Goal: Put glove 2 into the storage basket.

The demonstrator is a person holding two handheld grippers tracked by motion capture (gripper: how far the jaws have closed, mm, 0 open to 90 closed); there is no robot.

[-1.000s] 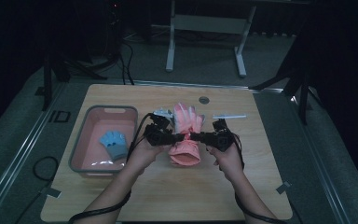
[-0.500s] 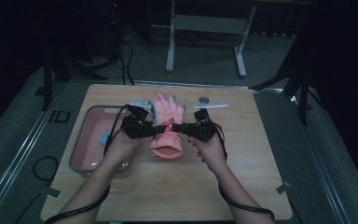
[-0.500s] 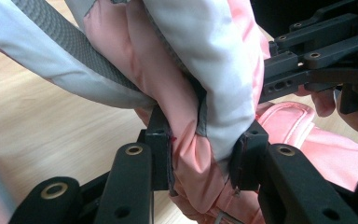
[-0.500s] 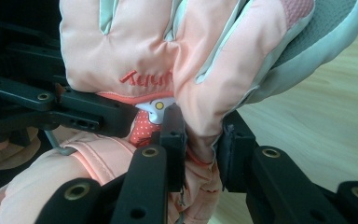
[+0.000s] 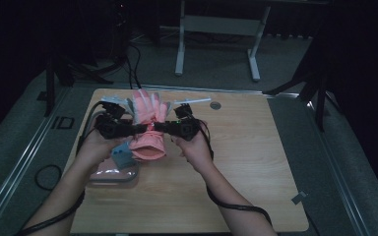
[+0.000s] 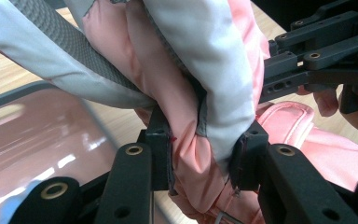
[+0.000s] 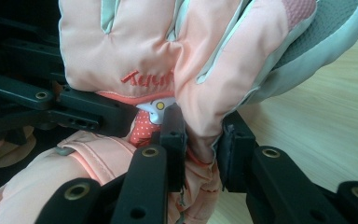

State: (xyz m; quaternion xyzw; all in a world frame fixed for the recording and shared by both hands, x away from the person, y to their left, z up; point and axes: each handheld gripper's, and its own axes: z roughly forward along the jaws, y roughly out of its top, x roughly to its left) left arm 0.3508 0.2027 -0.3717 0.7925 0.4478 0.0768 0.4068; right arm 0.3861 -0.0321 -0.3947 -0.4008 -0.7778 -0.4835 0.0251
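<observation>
2 tools (image 5: 150, 129) pinching pink glove (image 5: 148, 142) midair

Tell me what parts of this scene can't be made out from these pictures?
- Pink tray, high view: mostly hidden by the person's left hand and the pink ski glove.
- Blue item in the tray: mostly covered, too small to identify.
- Glove fingertips, left hand-held gripper view: cut off by the top edge.
- Red lettering on the glove, right hand-held gripper view: creased, not legible.

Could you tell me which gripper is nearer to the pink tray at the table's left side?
Left. The left gripper is just above the pink tray, shut on the pink glove. The right gripper grips the glove's other side, farther from the tray.
</observation>
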